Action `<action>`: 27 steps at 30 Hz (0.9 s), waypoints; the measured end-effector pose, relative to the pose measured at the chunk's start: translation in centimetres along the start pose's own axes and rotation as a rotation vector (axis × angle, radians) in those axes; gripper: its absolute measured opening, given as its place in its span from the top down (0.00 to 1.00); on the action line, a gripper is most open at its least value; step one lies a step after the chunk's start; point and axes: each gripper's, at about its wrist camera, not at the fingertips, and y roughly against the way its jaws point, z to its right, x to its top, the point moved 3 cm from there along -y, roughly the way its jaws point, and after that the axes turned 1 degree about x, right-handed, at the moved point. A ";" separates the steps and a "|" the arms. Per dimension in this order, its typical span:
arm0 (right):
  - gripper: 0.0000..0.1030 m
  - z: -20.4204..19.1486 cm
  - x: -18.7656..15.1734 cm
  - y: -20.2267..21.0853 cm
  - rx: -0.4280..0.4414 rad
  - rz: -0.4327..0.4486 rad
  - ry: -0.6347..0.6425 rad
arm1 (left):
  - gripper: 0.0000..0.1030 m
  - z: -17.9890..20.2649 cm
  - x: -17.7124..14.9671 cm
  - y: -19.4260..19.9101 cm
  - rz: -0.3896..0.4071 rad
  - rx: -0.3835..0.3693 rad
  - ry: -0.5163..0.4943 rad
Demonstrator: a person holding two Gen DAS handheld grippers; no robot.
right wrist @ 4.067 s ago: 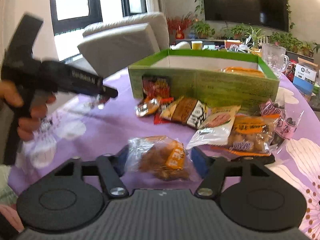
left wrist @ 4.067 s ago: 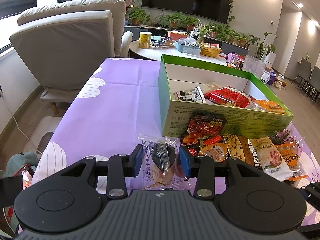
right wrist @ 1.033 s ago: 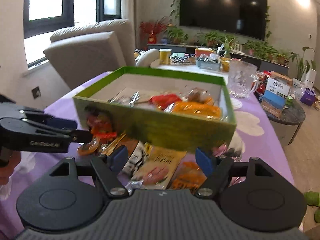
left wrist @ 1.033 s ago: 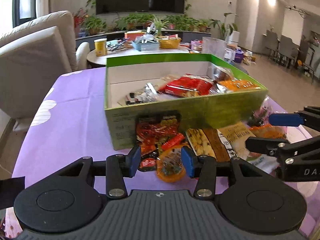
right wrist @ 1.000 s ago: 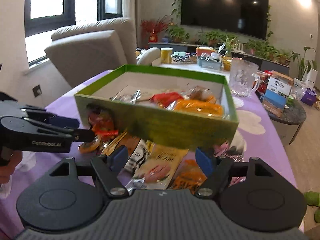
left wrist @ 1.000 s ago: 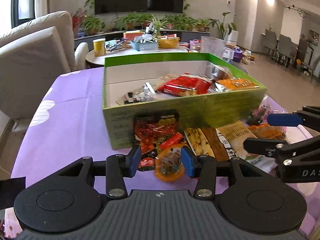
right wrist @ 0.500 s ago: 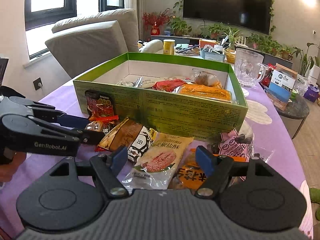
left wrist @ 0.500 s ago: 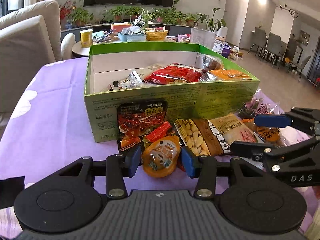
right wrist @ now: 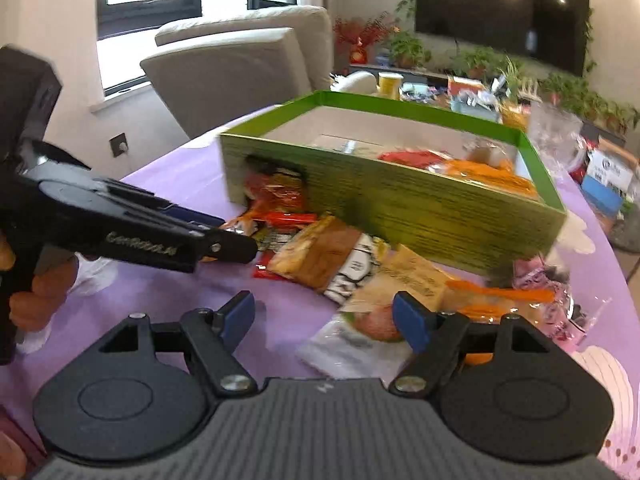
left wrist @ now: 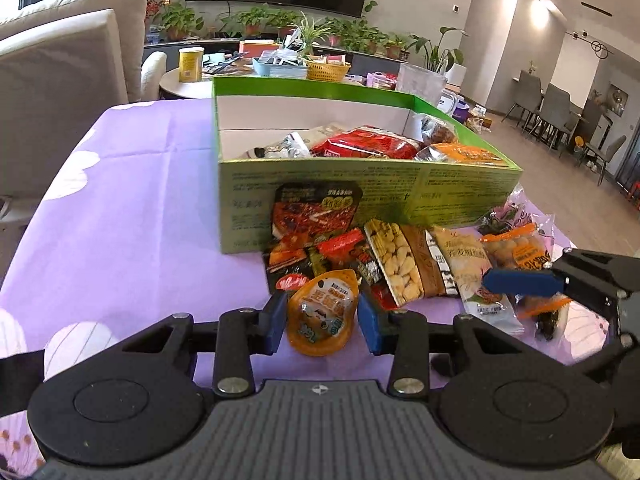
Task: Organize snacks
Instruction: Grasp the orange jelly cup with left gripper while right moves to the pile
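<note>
An open green box (left wrist: pixel 360 166) (right wrist: pixel 400 208) stands on the purple cloth with several snack packs inside. More packs are piled against its near wall, among them a red-black packet (left wrist: pixel 316 210), a peanut packet (left wrist: pixel 394 266) and a yellow-white packet (left wrist: pixel 468 270) (right wrist: pixel 360 332). My left gripper (left wrist: pixel 322 324) (right wrist: pixel 230 242) is closing on an orange pouch (left wrist: pixel 322 312) at the pile's near edge. Its blue pads meet the pouch's two sides. My right gripper (right wrist: pixel 326 318) stands open low over the yellow-white packet's corner. One of its blue fingers (left wrist: pixel 520 282) shows in the left wrist view.
Bare purple cloth (left wrist: pixel 132 208) stretches left of the box. A grey armchair (left wrist: pixel 60 80) stands beyond the table's left edge. A cluttered round side table (left wrist: pixel 188 80) and a glass jug (left wrist: pixel 420 82) lie behind the box. A hand (right wrist: pixel 36 288) holds the left gripper.
The left jaws have narrowed onto the orange pouch. Both grippers have moved nearer to the pile and lower, and the right wrist view has swung so the box sits further right.
</note>
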 end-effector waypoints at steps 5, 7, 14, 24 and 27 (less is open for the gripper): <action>0.44 -2.5 -0.5 1.3 0.178 -0.002 0.060 | 0.65 -0.4 -0.7 1.3 0.009 0.011 -0.006; 0.44 -2.2 -0.2 1.4 0.099 0.020 0.064 | 0.65 -0.6 -0.7 1.7 0.015 0.020 0.004; 0.44 3.9 0.0 0.2 -0.173 -0.073 -0.250 | 0.65 -1.0 -0.4 2.3 0.041 0.028 0.027; 0.44 3.4 0.2 -1.0 -0.256 -0.067 -0.235 | 0.65 -1.1 -0.7 2.1 0.036 0.039 0.031; 0.43 3.8 0.0 -1.4 -0.260 -0.046 -0.238 | 0.65 -1.3 -0.6 2.2 0.042 0.043 0.038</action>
